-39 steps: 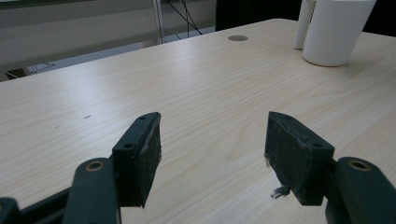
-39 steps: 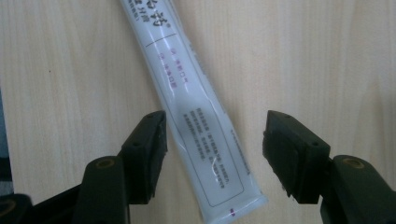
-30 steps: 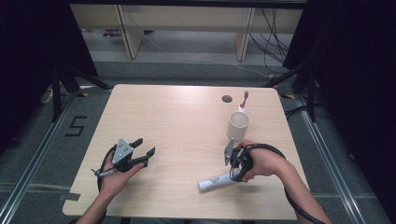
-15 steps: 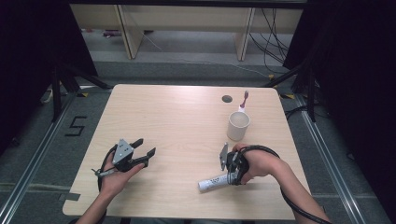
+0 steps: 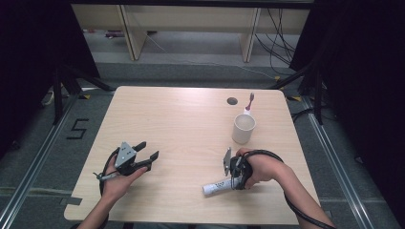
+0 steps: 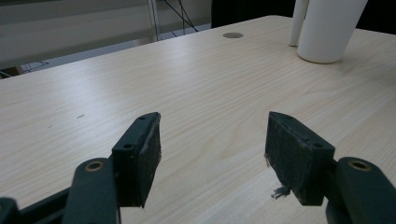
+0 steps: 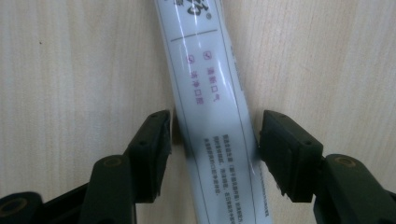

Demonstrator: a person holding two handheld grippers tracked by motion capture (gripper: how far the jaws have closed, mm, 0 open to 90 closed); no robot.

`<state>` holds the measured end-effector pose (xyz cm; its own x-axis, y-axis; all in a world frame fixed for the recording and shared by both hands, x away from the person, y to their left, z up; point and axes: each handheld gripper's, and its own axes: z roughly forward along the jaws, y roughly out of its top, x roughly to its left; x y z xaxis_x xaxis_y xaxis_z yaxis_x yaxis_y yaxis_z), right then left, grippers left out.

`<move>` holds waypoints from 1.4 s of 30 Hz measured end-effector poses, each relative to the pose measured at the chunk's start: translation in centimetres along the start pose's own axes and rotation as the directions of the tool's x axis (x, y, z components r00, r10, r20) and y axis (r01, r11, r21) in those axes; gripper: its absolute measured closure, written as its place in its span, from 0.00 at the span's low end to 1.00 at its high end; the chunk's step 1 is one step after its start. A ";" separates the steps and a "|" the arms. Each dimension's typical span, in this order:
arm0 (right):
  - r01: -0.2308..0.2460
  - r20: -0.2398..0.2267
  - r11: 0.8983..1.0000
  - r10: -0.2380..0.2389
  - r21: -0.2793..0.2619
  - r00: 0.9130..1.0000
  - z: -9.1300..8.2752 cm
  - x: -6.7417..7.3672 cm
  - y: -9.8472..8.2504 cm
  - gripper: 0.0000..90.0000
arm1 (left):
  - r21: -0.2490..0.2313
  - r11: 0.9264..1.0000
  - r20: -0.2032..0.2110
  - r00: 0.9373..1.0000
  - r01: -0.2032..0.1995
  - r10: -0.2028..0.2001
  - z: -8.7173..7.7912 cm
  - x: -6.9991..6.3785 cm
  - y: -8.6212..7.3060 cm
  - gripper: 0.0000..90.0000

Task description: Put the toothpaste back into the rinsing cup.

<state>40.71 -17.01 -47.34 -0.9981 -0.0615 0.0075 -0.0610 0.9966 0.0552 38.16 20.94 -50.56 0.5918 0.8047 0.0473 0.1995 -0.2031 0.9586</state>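
A white toothpaste tube [image 5: 216, 186] [image 7: 210, 93] lies flat near the table's front right. My right gripper [image 5: 232, 180] [image 7: 212, 135] points down over it, with the tube between its jaws. The jaws have just been closing; a thin gap still shows at the left pad, so it is open. My left gripper [image 5: 147, 151] [image 6: 212, 140] rests low over the front left of the table, open, nothing between its pads. A white cup [image 5: 243, 129] [image 6: 327, 28] stands upright behind the right hand, and a toothbrush [image 5: 250, 101] [image 6: 299, 21] stands just behind it.
The light wooden table [image 5: 181, 124] has a round cable hole [image 5: 232, 101] [image 6: 232, 35] near its far edge, left of the toothbrush. Dark floor, metal rails and shelf legs surround the table.
My right gripper has come down from beside the cup onto the tube, and its jaws have narrowed around it. The left gripper has not moved.
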 end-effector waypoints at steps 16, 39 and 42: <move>0.013 0.000 1.000 -0.013 0.011 1.000 0.2 0.0 0.2 0.57 | 0.007 1.000 0.004 1.000 -0.004 0.004 0.0 -0.1 0.0 0.39; 0.032 -0.007 0.999 -0.032 0.038 0.999 -0.1 0.3 0.6 0.73 | 0.005 1.000 0.012 1.000 -0.006 0.006 0.1 -0.2 0.0 0.39; 0.015 -0.002 0.999 -0.015 0.037 1.000 -0.5 0.4 0.7 0.79 | 0.007 1.000 0.017 1.000 -0.013 0.013 0.1 -0.2 0.0 0.39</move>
<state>40.27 -16.39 -46.85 -0.9971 -0.0761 0.0090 -0.0759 0.9969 0.0183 38.13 20.70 -50.60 0.6073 0.7926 0.0551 0.1970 -0.2175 0.9560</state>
